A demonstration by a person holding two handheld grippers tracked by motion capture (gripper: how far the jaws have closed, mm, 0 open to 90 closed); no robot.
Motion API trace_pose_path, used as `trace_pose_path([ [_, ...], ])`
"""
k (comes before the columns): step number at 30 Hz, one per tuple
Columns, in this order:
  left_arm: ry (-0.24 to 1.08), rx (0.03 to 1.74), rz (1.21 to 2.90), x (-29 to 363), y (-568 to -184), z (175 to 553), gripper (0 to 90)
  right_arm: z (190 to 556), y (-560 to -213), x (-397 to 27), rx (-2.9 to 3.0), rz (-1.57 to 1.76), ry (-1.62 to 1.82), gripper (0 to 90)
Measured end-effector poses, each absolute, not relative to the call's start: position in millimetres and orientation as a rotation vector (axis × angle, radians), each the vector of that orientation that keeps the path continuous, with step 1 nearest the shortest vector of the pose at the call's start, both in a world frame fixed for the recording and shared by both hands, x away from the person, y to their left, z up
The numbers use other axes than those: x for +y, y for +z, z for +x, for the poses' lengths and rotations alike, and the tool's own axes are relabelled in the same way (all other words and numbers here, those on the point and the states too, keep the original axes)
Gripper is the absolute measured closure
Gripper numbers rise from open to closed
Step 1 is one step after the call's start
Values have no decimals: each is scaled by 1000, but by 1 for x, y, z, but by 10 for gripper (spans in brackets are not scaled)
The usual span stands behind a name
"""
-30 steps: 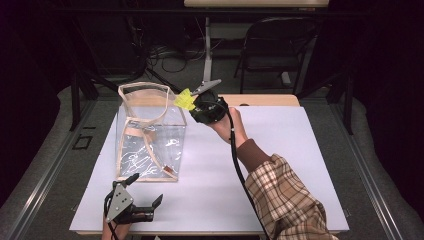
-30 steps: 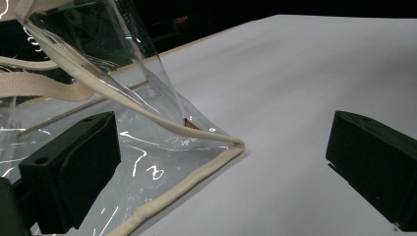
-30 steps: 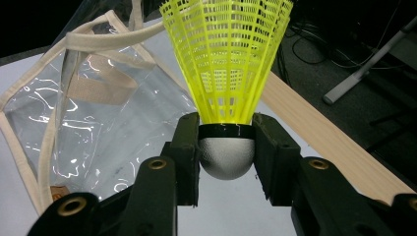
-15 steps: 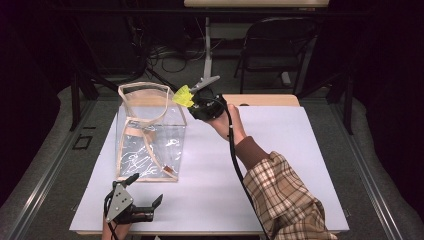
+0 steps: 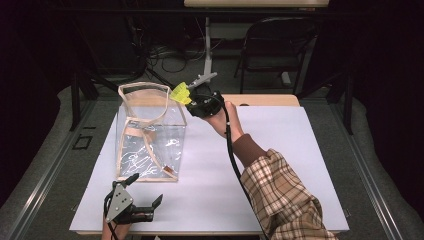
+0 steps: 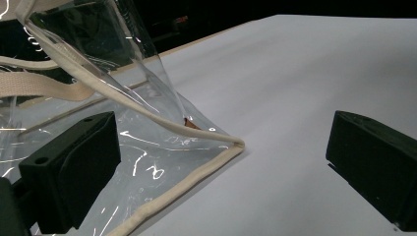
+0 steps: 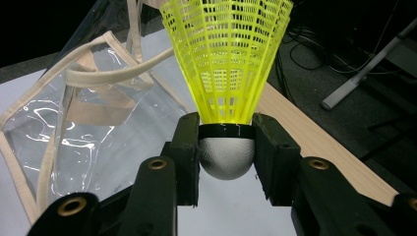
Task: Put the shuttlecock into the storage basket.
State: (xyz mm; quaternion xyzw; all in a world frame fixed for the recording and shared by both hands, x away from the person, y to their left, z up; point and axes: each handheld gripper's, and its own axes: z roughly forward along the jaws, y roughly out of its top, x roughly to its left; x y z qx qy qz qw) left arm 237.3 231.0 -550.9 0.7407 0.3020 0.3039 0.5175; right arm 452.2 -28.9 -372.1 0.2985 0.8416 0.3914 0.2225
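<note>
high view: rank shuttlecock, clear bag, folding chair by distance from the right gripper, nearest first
1. Shuttlecock: clamped in the right gripper, over the bag's far right corner.
2. Clear bag: upright on the table, just left of and below the gripper.
3. Folding chair: beyond the table, on the floor, at the upper right.

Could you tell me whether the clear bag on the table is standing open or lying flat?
Standing open: the clear bag sits upright on the table, its cream-trimmed rim spread wide at the top and its straps drooping inside.

Looks like a lab or recording studio, not a home. White-topped table (image 5: 300, 165) sits on grey carpet inside dark, blacked-out surroundings, with cables (image 5: 170, 52) tangled on the floor behind, a folding chair (image 5: 280, 45) and a second desk (image 5: 255, 4).
</note>
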Motion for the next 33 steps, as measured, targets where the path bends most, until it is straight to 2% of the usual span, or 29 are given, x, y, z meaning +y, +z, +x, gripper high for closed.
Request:
trace_pose_path([
  [33, 731, 725, 1778, 231, -551, 237, 0, 460, -355, -13, 2312, 803, 1091, 645],
])
